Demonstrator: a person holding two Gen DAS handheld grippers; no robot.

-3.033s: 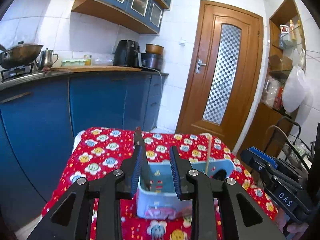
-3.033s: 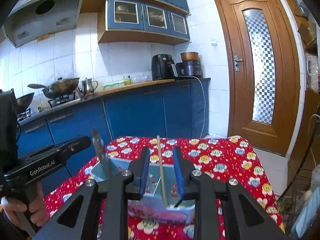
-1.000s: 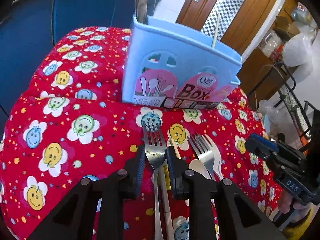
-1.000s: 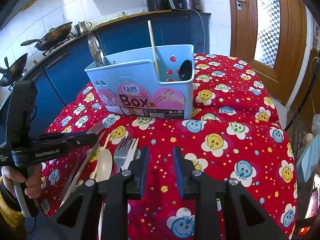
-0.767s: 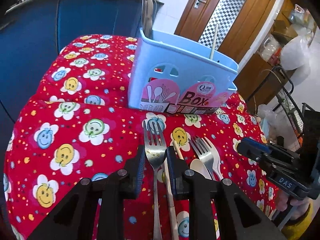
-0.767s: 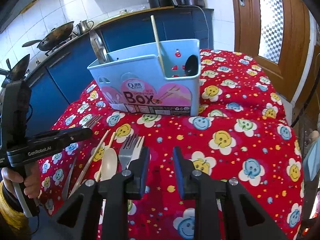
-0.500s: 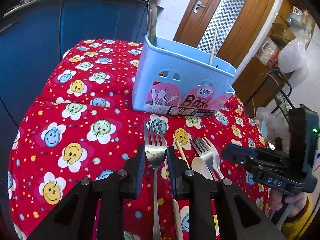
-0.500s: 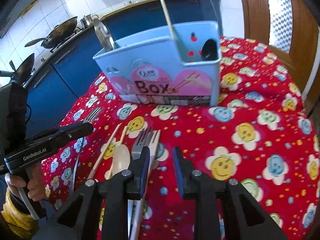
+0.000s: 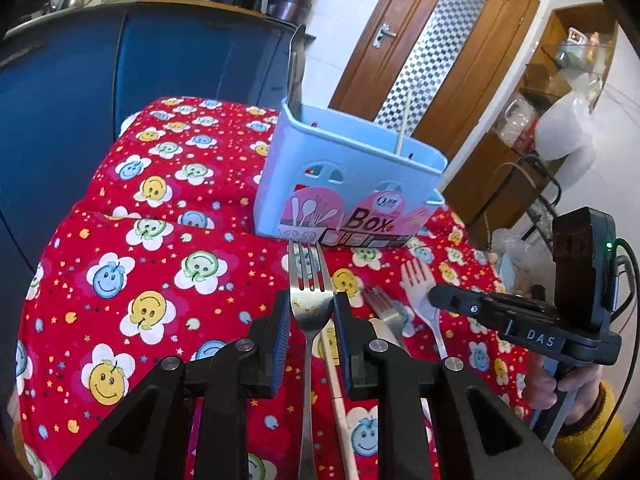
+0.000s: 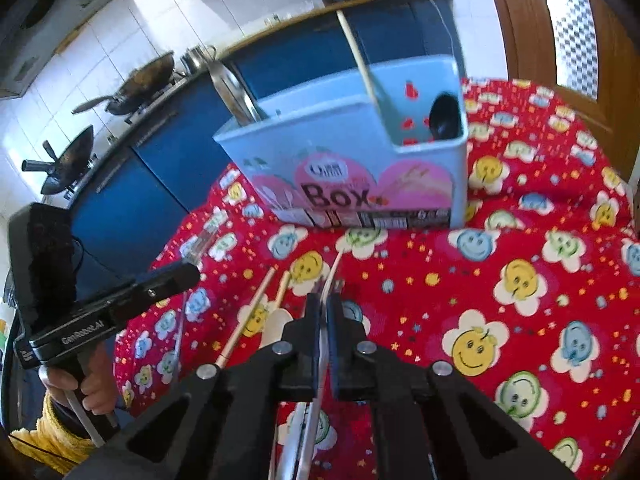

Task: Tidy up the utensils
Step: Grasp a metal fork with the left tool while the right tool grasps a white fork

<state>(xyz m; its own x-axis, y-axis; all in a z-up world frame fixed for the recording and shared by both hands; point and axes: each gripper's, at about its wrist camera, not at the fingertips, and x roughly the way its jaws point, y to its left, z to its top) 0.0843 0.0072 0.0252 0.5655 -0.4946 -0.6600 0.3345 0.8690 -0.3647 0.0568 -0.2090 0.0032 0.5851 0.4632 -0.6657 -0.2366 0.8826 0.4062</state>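
My left gripper (image 9: 308, 304) is shut on a metal fork (image 9: 307, 276), held tines-forward just above the red cloth in front of the light blue utensil box (image 9: 352, 184). My right gripper (image 10: 324, 302) has its jaws closing tight on a thin white plastic fork (image 10: 334, 268), seen edge-on. A metal fork's tines (image 10: 339, 283) sit right beside it; I cannot tell if that fork is gripped too. The box (image 10: 348, 152) holds a metal blade (image 10: 232, 92), a chopstick (image 10: 358, 52) and a black spoon (image 10: 442, 116). In the left wrist view the right gripper (image 9: 438, 298) covers the white fork's (image 9: 416, 276) handle.
Two chopsticks (image 10: 248, 316) and a beige spoon (image 10: 276, 328) lie on the smiley-face cloth (image 10: 520, 280) between the grippers. Blue cabinets (image 9: 160, 60) stand behind the table, a wooden door (image 9: 432, 60) beyond, shelves (image 9: 560, 80) at right. Hands in yellow sleeves (image 9: 588, 420) hold both handles.
The right gripper dipped toward the utensils and its jaws went from apart to closed on the white fork. The left gripper, still gripping the metal fork, rose and tilted up a little.
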